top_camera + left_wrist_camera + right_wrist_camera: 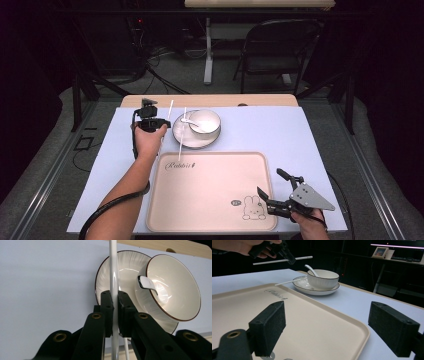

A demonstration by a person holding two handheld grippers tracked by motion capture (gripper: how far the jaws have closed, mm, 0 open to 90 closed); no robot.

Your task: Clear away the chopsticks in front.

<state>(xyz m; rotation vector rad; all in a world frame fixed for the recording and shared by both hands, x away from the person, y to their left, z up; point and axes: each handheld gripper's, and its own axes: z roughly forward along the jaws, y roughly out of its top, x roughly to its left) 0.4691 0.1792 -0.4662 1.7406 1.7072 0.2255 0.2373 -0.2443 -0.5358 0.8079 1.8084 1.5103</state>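
My left gripper point(161, 122) is shut on a thin white chopstick point(170, 111), holding it above the table just left of the plate. In the left gripper view the chopstick point(113, 277) runs straight up between the closed jaws. A second white chopstick point(181, 140) lies with one end on the white plate point(186, 141) and the other on the tray. A white bowl point(206, 121) with a white spoon point(190, 120) in it sits on that plate. My right gripper point(270, 182) is open with nothing between its jaws, over the tray's near right corner.
A beige tray point(210, 200) with a rabbit drawing lies at the front centre of the pale blue mat point(270, 130). The wooden table edge point(210, 100) runs behind the plate. A folding chair point(277, 47) and a table leg point(208, 60) stand beyond.
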